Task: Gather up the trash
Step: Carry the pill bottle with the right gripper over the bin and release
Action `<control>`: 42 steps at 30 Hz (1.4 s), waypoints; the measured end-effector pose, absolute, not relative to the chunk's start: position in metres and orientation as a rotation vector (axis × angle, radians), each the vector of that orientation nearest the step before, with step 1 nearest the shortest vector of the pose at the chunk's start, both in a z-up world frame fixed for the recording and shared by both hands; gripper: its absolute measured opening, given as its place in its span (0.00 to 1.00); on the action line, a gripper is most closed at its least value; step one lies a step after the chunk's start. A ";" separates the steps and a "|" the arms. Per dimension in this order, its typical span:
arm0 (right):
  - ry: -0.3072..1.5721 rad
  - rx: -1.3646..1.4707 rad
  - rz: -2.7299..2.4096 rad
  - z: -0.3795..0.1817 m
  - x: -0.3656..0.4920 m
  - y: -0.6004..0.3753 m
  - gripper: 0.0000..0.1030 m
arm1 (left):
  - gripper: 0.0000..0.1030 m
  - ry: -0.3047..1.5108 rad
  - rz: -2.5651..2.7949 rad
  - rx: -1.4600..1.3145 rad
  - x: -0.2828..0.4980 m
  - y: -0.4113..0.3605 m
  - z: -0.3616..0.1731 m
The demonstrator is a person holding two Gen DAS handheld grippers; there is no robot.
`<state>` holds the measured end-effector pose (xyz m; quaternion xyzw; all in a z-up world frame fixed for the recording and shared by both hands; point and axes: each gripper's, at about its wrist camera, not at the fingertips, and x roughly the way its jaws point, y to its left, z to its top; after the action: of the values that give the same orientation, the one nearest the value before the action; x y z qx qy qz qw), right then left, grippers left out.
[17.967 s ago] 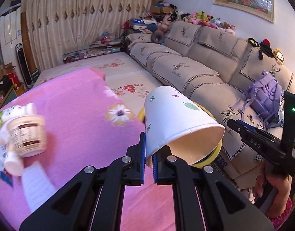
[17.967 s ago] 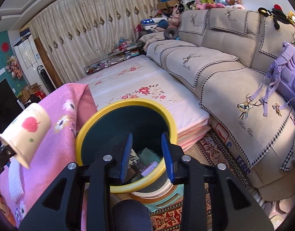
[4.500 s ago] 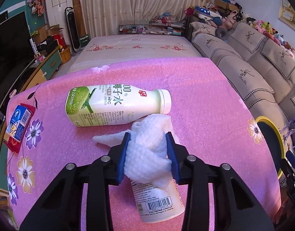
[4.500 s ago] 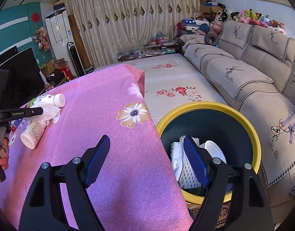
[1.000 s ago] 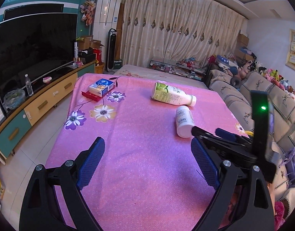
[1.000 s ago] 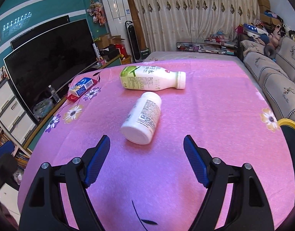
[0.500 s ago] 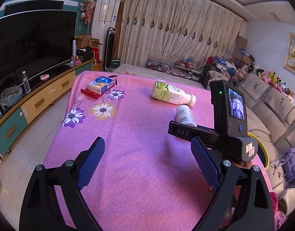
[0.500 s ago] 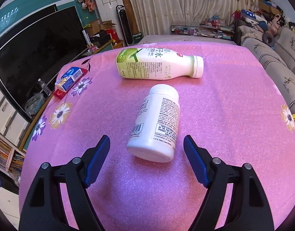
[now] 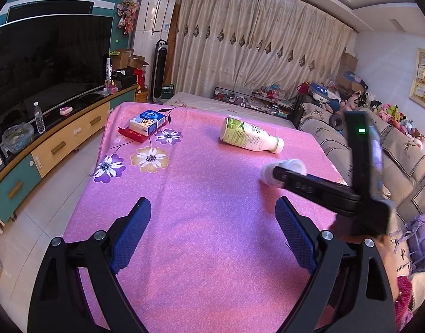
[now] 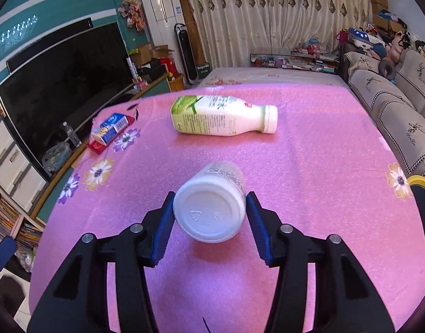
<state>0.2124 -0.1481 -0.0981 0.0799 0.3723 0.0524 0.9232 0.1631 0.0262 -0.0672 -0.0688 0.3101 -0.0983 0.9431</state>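
The right tool [image 10: 209,216] is sitting low over the pink-covered desk [image 10: 309,166] with its jaws having just been closing, and the white jar [image 10: 209,202] is lying squarely between them. Both blue pads [image 10: 165,222] are standing right at the jar's flanks, looking as if they are touching or all but touching it (the last sliver of gap, if any, is too fine to read), so I am judging the grip as closing on the jar rather than firmly made. The jar is lying on its side with its long axis running straight away from the tool, its flat bottom facing the camera, so the jaws are spanning its width, which is the right way to take it.

Further out, the green-labelled bottle [image 10: 223,118] is lying crosswise near the far part of the desk, cap towards the sofa side, well apart from the jar. The yellow-rimmed bin [image 10: 420,183] is showing at the desk's right edge, on the side nearer this hand.

The left tool [image 9: 212,238] is hanging wide open over bare cloth, holding nothing and touching nothing; in its view the right tool's body is reaching in front of the jar [image 9: 291,165]. The right hand is clearly the nearer one for this pickup.
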 end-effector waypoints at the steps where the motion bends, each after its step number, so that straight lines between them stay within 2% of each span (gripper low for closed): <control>1: 0.759 0.171 0.112 -0.094 0.207 -0.153 0.47 | 0.87 0.634 -0.201 -0.139 0.164 0.025 -0.068; 9: 0.725 0.214 0.123 -0.074 0.161 -0.201 0.45 | 0.87 0.654 -0.228 -0.121 0.168 0.008 -0.074; 21: 0.704 0.302 0.057 -0.076 0.132 -0.271 0.45 | 0.87 0.674 -0.266 -0.065 0.174 -0.030 -0.076; 30: 0.629 0.315 -0.174 -0.063 0.124 -0.365 0.45 | 0.87 0.696 -0.297 -0.023 0.182 -0.063 -0.079; 42: 0.707 0.357 -0.426 -0.107 0.143 -0.461 0.46 | 0.87 0.724 -0.325 0.027 0.193 -0.096 -0.085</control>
<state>0.1427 -0.4608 -0.1067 0.1724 0.3419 -0.2057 0.9006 0.1927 -0.0958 -0.0845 0.0129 0.3528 -0.1584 0.9221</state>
